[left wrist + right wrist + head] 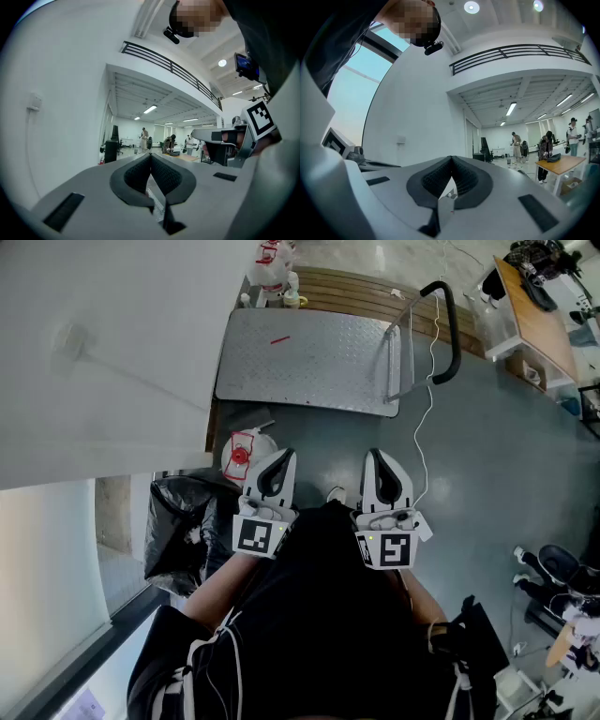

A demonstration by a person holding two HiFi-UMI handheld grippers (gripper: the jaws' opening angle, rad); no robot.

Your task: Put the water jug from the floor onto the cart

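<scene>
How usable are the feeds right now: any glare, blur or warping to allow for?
Head view: sharp, evenly lit, edges bent; the pale water jug with red cap and grey steel platform cart read plainly. Left gripper view: strong fisheye, dark corners. Right gripper view: same warping, bright ceiling lamps.

Head view looks steeply down at cart [305, 357]; gripper views face level.

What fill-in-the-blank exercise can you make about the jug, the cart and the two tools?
1. The water jug rests on the ___, not on the cart.
2. Of the left tool and the right tool, the jug is nearer the ___ one.
3. Both tools' jaws are ___, with nothing between them.
Missing words: floor, left, shut.
</scene>
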